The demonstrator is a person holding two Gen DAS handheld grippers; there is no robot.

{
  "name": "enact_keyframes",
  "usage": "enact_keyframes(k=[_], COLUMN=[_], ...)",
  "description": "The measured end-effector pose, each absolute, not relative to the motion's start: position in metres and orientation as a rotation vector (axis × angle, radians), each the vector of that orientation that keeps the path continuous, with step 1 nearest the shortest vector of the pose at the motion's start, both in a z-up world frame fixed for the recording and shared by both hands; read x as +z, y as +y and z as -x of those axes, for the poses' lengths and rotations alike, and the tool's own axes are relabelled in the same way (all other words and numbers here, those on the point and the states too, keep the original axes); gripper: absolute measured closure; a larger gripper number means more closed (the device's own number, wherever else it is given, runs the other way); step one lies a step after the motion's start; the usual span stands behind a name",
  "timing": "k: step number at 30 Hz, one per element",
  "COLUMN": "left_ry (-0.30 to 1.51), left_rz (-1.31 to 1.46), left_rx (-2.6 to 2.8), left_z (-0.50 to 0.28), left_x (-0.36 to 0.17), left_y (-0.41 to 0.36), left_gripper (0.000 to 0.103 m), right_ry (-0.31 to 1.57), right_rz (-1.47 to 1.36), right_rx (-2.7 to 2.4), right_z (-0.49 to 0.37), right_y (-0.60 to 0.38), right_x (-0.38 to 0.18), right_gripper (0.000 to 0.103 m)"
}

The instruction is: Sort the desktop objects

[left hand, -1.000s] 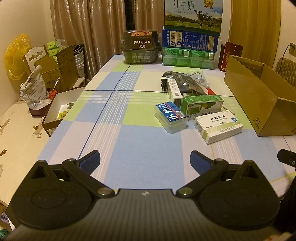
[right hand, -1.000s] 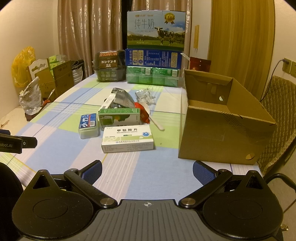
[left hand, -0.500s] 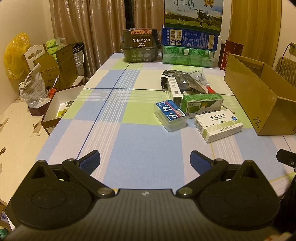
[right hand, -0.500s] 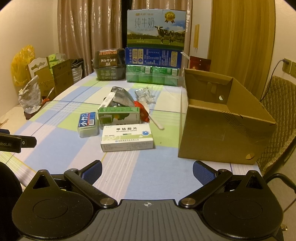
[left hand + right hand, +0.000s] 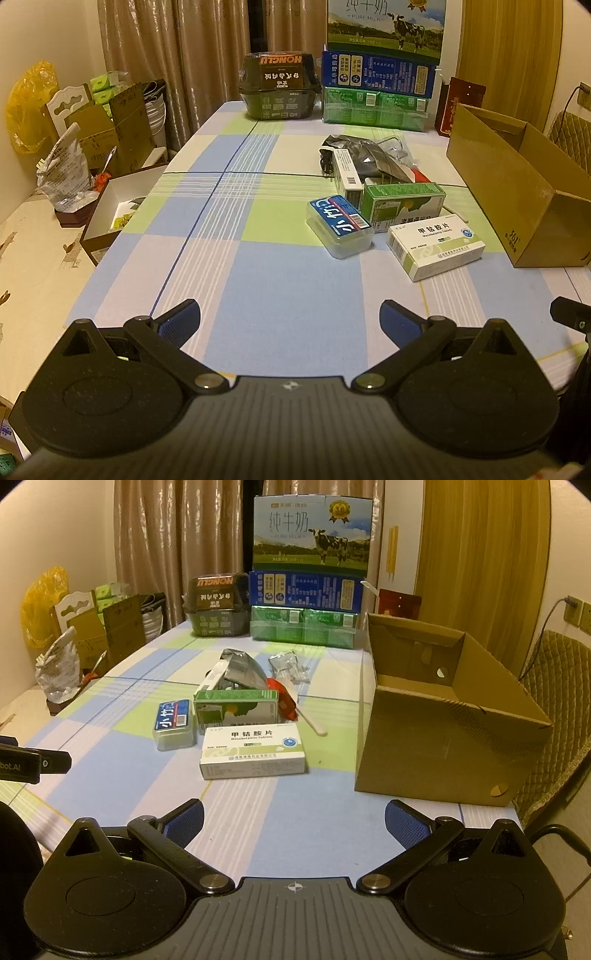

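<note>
Both tongs are seen spread wide and empty: the left tongs [image 5: 290, 317] and the right tongs [image 5: 294, 818] are held low over the checked counter [image 5: 110, 771]. Three medicine boxes are counted in a cluster mid-counter: one white box [image 5: 254, 756] nearest, one green box [image 5: 236, 709] just behind it, one narrow white box [image 5: 346, 173] farther back. One clear plastic case [image 5: 173, 724] lies beside them. One open cardboard box [image 5: 439, 716] stands to the right.
</note>
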State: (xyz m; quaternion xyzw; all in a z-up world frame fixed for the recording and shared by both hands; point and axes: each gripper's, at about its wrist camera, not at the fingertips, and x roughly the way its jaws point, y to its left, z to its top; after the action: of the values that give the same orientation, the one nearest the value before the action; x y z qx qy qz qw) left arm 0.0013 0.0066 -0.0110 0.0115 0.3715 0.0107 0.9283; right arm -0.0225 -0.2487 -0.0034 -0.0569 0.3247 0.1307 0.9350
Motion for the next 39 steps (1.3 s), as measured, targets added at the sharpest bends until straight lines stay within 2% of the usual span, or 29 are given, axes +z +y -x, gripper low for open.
enact_keyframes(k=[11,19,23,29,39], left_ry=[0.768,0.770,0.761,0.794,0.844], left_rz=[0.010,0.041,-0.046,-0.238,-0.570], left_rx=[0.013,-0.056,-0.127,-0.304,-0.563], left_z=[-0.004,-0.013,-0.030,-0.065,-0.115], left_x=[-0.009,0.004,0.015,0.021,-0.010], left_y=[0.011,0.017,0.013,0.009,0.002], left_gripper=[0.001,0.001,0.001,0.001,0.001], right_ry=[0.690,0.651,0.591,0.607,0.688], right_rz=[0.085,0.283,0.487,0.773,1.125], right_rx=[0.370,0.557,0.686,0.835,1.074], right_z=[0.017,-0.010,-0.021,-0.041,-0.100], right_y=[-0.250,-0.224,-0.209,-0.184,-0.154], right_x=[0.006,0.031,0.030,0.012,-0.026], right_gripper=[0.002,0.002,0.002,0.002,0.002])
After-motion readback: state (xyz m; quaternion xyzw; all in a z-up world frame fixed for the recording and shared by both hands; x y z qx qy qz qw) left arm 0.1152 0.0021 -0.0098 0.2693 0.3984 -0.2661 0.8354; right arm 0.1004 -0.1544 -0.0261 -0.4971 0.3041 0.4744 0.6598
